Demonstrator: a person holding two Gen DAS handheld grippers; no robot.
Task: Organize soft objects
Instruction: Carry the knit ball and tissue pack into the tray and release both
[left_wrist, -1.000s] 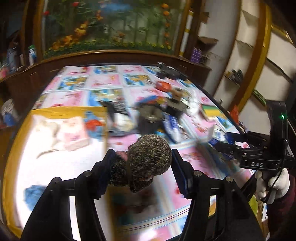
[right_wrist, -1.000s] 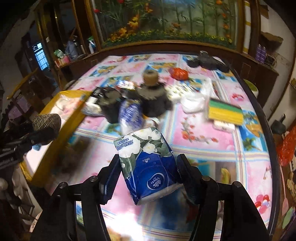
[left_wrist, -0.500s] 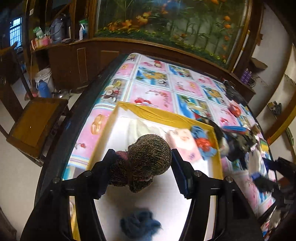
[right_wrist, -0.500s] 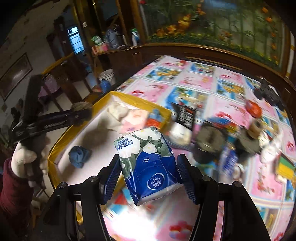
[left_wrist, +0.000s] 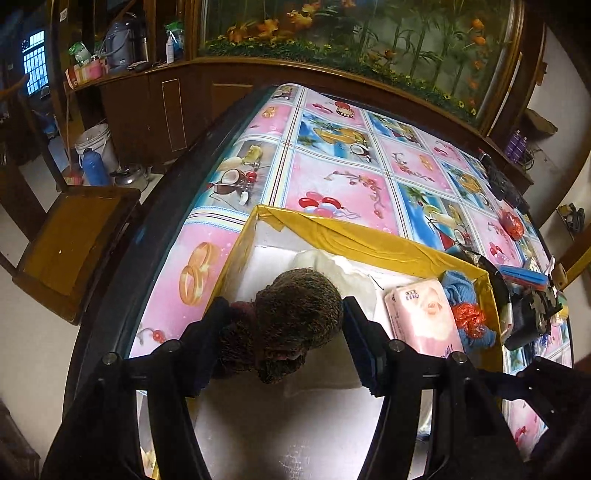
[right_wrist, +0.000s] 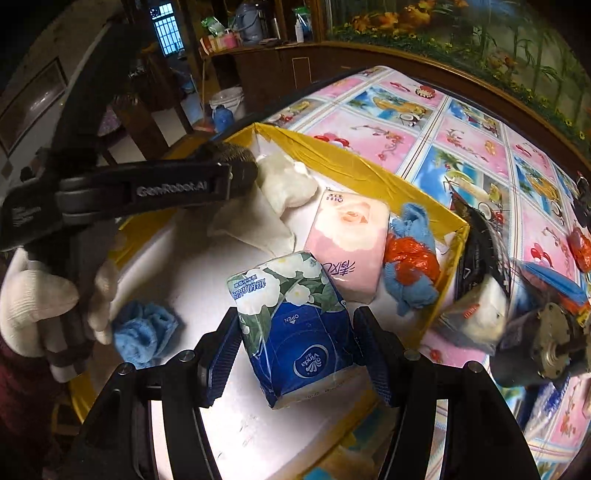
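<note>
Brown knitted wool bundle (left_wrist: 295, 317) is clamped in the left tongs (left_wrist: 282, 345) over the yellow-rimmed white box (left_wrist: 369, 240) on the worktop (left_wrist: 332, 166). Further right, the right tongs (right_wrist: 295, 354) squeeze a blue floral tissue pack (right_wrist: 291, 325) above that box, near the pink tissue pack (right_wrist: 347, 240).

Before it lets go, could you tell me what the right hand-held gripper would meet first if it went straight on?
Probably the bare white box floor, just short of the pink tissue pack; depth is unclear.
</note>
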